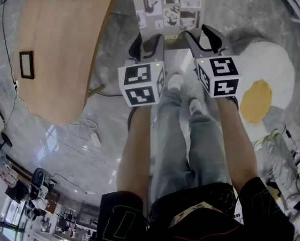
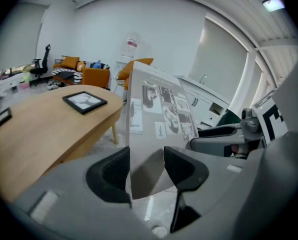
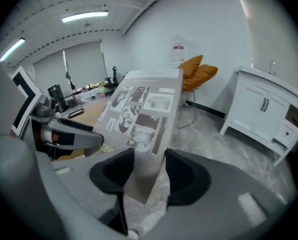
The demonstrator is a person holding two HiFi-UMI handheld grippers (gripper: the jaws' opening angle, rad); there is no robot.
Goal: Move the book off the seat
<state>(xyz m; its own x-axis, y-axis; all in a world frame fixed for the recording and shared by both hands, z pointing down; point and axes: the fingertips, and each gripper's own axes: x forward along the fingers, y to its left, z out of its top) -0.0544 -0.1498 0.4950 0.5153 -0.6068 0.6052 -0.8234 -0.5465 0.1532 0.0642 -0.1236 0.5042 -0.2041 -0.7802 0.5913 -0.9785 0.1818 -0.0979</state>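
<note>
A grey book (image 1: 167,9) with black-and-white pictures on its cover hangs in the air above the floor, held between both grippers by its near edge. My left gripper (image 1: 148,43) is shut on the book's near left corner. In the left gripper view the book (image 2: 158,109) stands up between the left gripper's (image 2: 148,171) pads. My right gripper (image 1: 202,36) is shut on the near right corner. The right gripper view shows the book (image 3: 144,109) rising from the right gripper (image 3: 148,174). No seat lies under the book.
A rounded wooden table (image 1: 59,44) with a picture frame (image 1: 26,64) stands to the left. An egg-shaped rug (image 1: 263,94) lies on the floor at the right, cables (image 1: 84,129) at the left. Orange chairs (image 3: 196,71) and a white cabinet (image 3: 268,109) stand farther off.
</note>
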